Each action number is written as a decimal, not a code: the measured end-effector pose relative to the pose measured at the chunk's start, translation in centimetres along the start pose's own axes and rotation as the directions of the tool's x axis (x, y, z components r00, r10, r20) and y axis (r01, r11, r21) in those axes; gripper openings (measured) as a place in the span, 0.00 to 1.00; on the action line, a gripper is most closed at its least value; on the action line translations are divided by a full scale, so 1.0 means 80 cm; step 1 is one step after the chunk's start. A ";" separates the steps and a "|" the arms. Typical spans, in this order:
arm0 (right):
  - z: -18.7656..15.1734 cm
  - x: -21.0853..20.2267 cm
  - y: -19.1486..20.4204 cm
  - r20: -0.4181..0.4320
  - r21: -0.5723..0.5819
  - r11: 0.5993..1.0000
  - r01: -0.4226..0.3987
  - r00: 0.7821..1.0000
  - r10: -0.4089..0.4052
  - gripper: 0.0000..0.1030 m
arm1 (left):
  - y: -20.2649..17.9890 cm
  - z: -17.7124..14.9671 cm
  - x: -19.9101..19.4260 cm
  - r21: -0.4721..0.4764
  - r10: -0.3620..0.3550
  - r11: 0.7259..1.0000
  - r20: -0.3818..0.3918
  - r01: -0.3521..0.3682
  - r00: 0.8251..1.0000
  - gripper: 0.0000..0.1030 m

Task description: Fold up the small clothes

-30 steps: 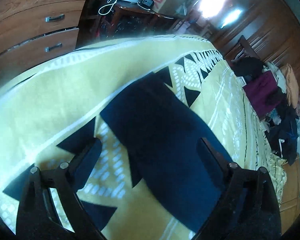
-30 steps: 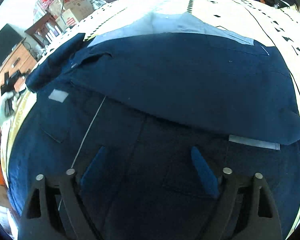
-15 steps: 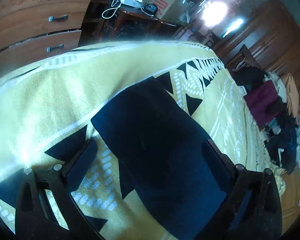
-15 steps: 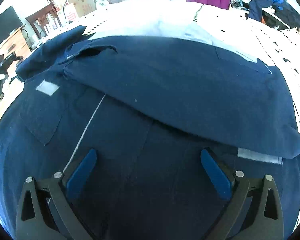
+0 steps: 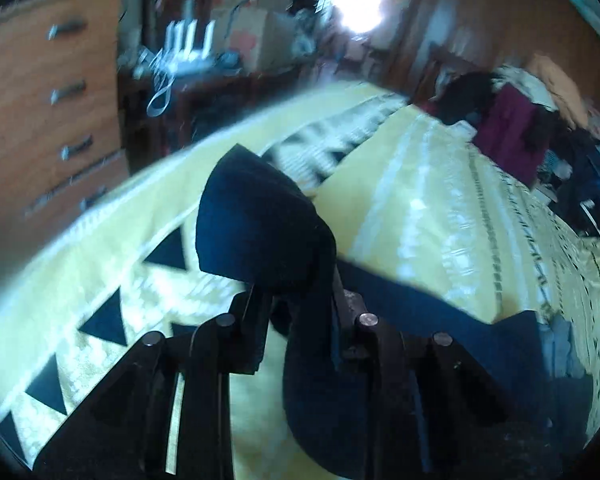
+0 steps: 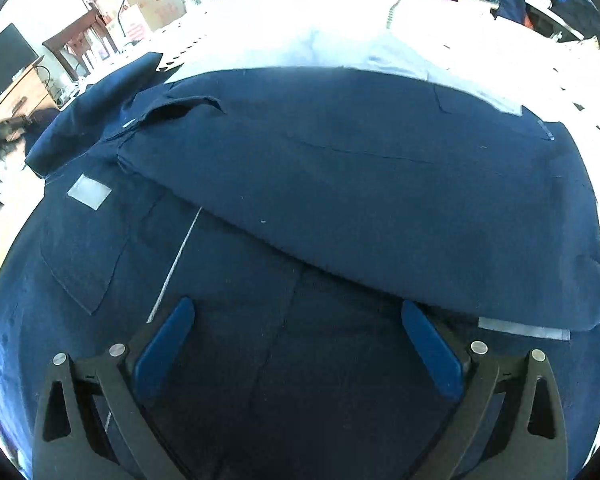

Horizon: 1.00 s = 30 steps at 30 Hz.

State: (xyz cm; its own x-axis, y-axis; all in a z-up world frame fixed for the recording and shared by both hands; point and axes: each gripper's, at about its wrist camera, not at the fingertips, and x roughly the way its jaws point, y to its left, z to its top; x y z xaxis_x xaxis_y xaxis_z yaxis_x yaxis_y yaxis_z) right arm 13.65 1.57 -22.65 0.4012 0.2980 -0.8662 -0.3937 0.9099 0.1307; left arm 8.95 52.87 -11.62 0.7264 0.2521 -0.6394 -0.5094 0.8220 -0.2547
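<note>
Left wrist view: the left gripper is clamped on a navy sleeve, which bunches and stands up off the yellow patterned bedspread while the rest of the cloth trails toward the lower right. A wooden chest of drawers and a heap of other clothes blur in the background.

Right wrist view: the right gripper hovers with its blue pads wide apart over the navy jacket, which lies spread on the bed with one panel already folded across its body. A pale label and a thin white cord mark the lower layer.

The fabric looks soft, limp and fairly light, so it will likely sag and crease wherever it is unsupported; the sleeve end or a hem corner seems the best hold, taken through all layers.
</note>
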 end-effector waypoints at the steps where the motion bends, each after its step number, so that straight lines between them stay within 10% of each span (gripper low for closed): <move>1: -0.003 -0.003 0.000 0.007 0.002 1.000 0.005 1.000 -0.005 0.99 | -0.020 0.003 -0.016 0.029 -0.026 0.999 0.023 0.025 0.999 0.23; 4: -0.015 -0.018 -0.006 0.009 0.021 1.000 -0.009 1.000 0.009 0.97 | -0.111 0.005 -0.070 0.155 -0.173 0.975 0.068 0.161 0.983 0.23; 8: -0.041 -0.050 -0.022 0.007 0.023 1.000 -0.006 1.000 0.005 0.97 | -0.267 -0.030 -0.130 0.315 -0.402 0.872 0.024 0.374 0.916 0.28; 15: -0.100 -0.099 -0.084 0.010 0.137 0.991 -0.005 1.000 0.004 0.97 | -0.504 -0.178 -0.133 0.344 -0.647 0.616 -0.293 0.709 0.704 0.42; 18: -0.109 -0.114 -0.105 0.023 0.168 0.986 0.005 1.000 -0.009 0.97 | -0.545 -0.241 -0.105 0.239 -0.632 0.575 -0.476 0.782 0.611 0.42; 22: -0.113 -0.143 -0.135 0.062 0.212 0.975 -0.059 0.997 0.047 0.97 | -0.509 -0.244 -0.129 0.212 -0.645 0.579 -0.471 0.787 0.601 0.46; 25: -0.102 -0.163 -0.156 0.120 0.245 0.960 -0.133 0.987 0.106 0.97 | -0.456 -0.209 -0.145 0.243 -0.644 0.620 -0.384 0.746 0.661 0.69; 30: -0.028 -0.156 -0.173 0.233 0.264 0.912 -0.313 0.939 0.255 0.93 | -0.348 -0.149 -0.142 0.187 -0.619 0.722 -0.254 0.666 0.743 0.70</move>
State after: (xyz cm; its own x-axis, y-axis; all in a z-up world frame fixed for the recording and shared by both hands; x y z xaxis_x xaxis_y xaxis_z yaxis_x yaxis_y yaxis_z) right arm 12.19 -15.39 -14.72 0.4685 0.5789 -0.6674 -0.2668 0.8128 0.5178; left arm 9.38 21.02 -5.90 0.7379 -0.4512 -0.5018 0.2020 0.8572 -0.4737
